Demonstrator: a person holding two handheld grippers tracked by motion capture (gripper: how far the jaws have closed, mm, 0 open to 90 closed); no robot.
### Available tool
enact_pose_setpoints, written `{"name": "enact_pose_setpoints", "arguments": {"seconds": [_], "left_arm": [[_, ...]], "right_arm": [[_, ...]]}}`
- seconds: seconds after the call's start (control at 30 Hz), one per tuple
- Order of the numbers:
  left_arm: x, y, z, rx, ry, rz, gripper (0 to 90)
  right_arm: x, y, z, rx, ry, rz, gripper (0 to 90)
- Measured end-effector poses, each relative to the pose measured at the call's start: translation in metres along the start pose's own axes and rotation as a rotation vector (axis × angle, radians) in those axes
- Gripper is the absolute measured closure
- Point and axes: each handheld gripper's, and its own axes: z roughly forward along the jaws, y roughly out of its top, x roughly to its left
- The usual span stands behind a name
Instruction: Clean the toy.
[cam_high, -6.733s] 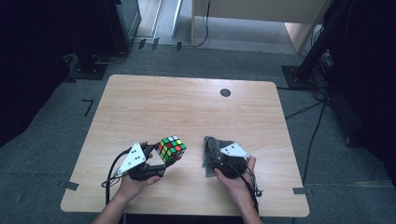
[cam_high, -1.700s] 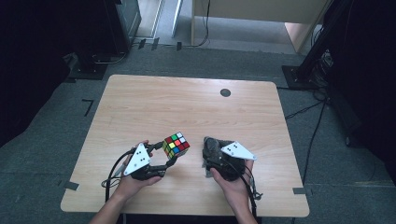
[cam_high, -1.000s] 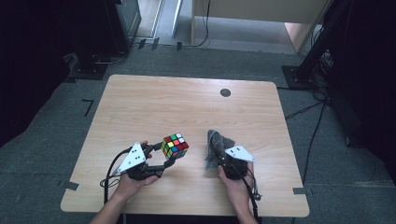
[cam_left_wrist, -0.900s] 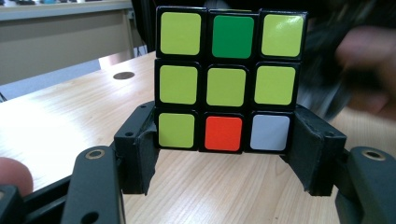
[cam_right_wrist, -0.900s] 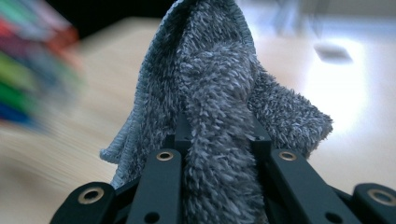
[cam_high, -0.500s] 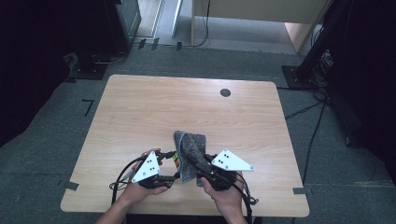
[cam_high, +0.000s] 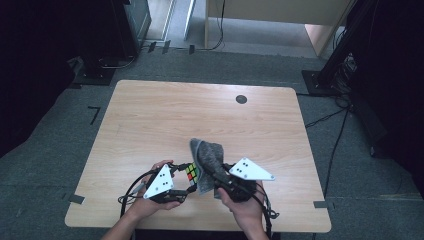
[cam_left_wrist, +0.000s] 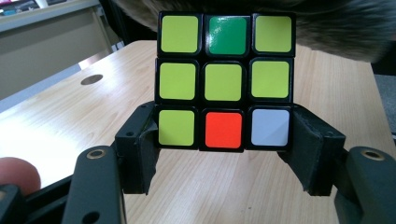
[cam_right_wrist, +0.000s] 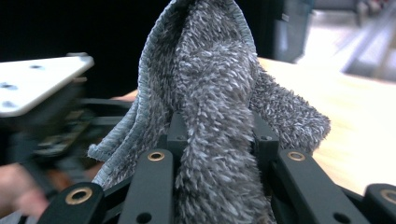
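A scrambled colour cube (cam_high: 192, 172) is held off the wooden table (cam_high: 175, 115) near its front edge, with my left gripper (cam_high: 189, 179) shut on its lowest layer. In the left gripper view the cube (cam_left_wrist: 224, 79) shows a mostly yellow-green face, and the black pads (cam_left_wrist: 140, 144) press its two sides. A fluffy grey cloth (cam_high: 207, 157) stands up from my right gripper (cam_high: 216, 176), just right of the cube and touching or nearly touching it. That gripper's jaws have just been opening a little, but in the right gripper view they still pinch the cloth (cam_right_wrist: 210, 79) between them.
A small black round insert (cam_high: 241, 99) sits in the tabletop at the far right. Tape marks (cam_high: 76, 198) lie on the grey carpet around the table. Dark equipment stands (cam_high: 120, 30) are beyond the far edge. Both forearms come in over the table's front edge.
My right gripper has lifted the grey cloth off the table and carried it left, up against the cube. The left gripper with the cube has shifted slightly right, towards the cloth.
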Motion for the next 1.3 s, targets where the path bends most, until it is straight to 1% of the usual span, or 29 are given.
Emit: {"name": "enact_pose_setpoints", "arguments": {"seconds": [0.03,0.07,0.1,0.13,0.2,0.33,0.37,0.43,0.47,0.53,0.57,0.63,0.67,0.7,0.73,0.8,0.83,0.87,0.9,0.93,0.97,1.0,1.07,1.1,1.13,1.17,1.23,1.27,1.3], "left_arm": [[0.0,0.001,-0.001,-0.003,-0.003,-0.001,34.7],[0.0,0.001,-0.002,-0.007,-0.003,-0.002,34.7],[0.001,0.001,-0.003,-0.013,-0.006,-0.007,34.7],[0.002,0.001,-0.005,-0.025,-0.012,-0.02,34.7],[0.004,0.002,-0.007,-0.041,-0.015,-0.033,34.7],[0.007,0.002,-0.01,-0.057,-0.01,-0.042,34.7],[0.008,0.002,-0.01,-0.055,-0.008,-0.043,34.7],[0.007,0.002,-0.009,-0.045,-0.001,-0.03,34.7],[0.006,0.002,-0.008,-0.039,-0.003,-0.026,34.7],[0.004,0.002,-0.007,-0.041,-0.01,-0.021,34.7],[0.003,0.003,-0.006,-0.044,-0.013,-0.018,34.7],[0.001,0.005,-0.007,-0.05,-0.022,-0.015,34.8],[0.001,0.006,-0.007,-0.048,-0.019,-0.012,34.8],[0.001,0.005,-0.008,-0.047,-0.023,-0.012,34.8],[0.002,0.005,-0.009,-0.051,-0.03,-0.017,34.8],[0.004,0.005,-0.011,-0.058,-0.027,-0.026,34.8],[0.005,0.005,-0.011,-0.062,-0.022,-0.027,34.8],[0.005,0.006,-0.011,-0.061,-0.016,-0.025,34.8],[0.006,0.005,-0.011,-0.057,-0.011,-0.023,34.8],[0.006,0.004,-0.011,-0.054,-0.009,-0.024,34.8],[0.007,0.004,-0.011,-0.05,-0.008,-0.025,34.7],[0.007,0.004,-0.01,-0.049,-0.007,-0.026,34.8],[0.006,0.004,-0.01,-0.056,-0.007,-0.024,34.8],[0.006,0.005,-0.01,-0.058,-0.011,-0.025,34.8],[0.005,0.006,-0.01,-0.058,-0.015,-0.025,34.8],[0.005,0.005,-0.01,-0.051,-0.01,-0.019,34.8],[0.004,0.004,-0.011,-0.05,-0.018,-0.019,34.8],[0.004,0.005,-0.011,-0.055,-0.019,-0.021,34.8],[0.004,0.006,-0.011,-0.056,-0.015,-0.016,34.8]], "right_arm": [[0.004,0.0,0.001,0.005,0.003,-0.019,68.8],[0.007,0.0,0.002,0.008,-0.006,-0.032,68.6],[0.007,-0.001,0.003,0.001,-0.013,-0.033,68.7],[0.004,-0.001,0.003,-0.001,-0.014,-0.022,68.6],[-0.004,-0.003,0.002,0.007,-0.034,0.022,68.8],[-0.024,-0.009,0.002,0.046,-0.095,0.105,68.4],[-0.027,-0.009,0.0,0.045,-0.104,0.12,68.4],[-0.027,-0.007,-0.003,0.011,-0.088,0.139,68.4],[-0.024,-0.004,-0.006,-0.013,-0.069,0.126,68.4],[-0.015,0.0,-0.007,-0.035,-0.043,0.093,68.4],[-0.011,0.002,-0.007,-0.037,-0.03,0.073,68.3],[-0.005,0.002,-0.004,-0.019,-0.008,0.061,68.2],[-0.004,0.001,-0.002,-0.009,-0.008,0.053,68.1],[-0.005,-0.001,0.0,-0.01,-0.014,0.05,68.1],[-0.009,-0.003,0.0,-0.002,-0.024,0.062,68.3],[-0.018,-0.006,0.001,0.021,-0.077,0.079,68.5],[-0.023,-0.008,0.001,0.033,-0.104,0.094,68.7],[-0.028,-0.009,0.0,0.04,-0.115,0.119,68.7],[-0.031,-0.01,-0.002,0.031,-0.115,0.137,68.7],[-0.031,-0.009,-0.004,0.012,-0.106,0.145,68.7],[-0.028,-0.007,-0.006,-0.008,-0.087,0.142,68.7],[-0.023,-0.004,-0.007,-0.028,-0.062,0.126,68.5],[-0.011,0.002,-0.007,-0.05,-0.009,0.072,68.5],[-0.004,0.003,-0.005,-0.041,0.009,0.042,68.4],[-0.001,0.003,-0.003,-0.031,0.013,0.03,68.4],[0.001,0.001,-0.001,-0.024,0.01,0.023,68.4],[-0.004,-0.002,0.001,-0.016,0.003,0.043,68.6],[-0.009,-0.004,0.001,-0.002,-0.017,0.052,68.8],[-0.015,-0.006,0.001,0.015,-0.065,0.051,68.8]]}}
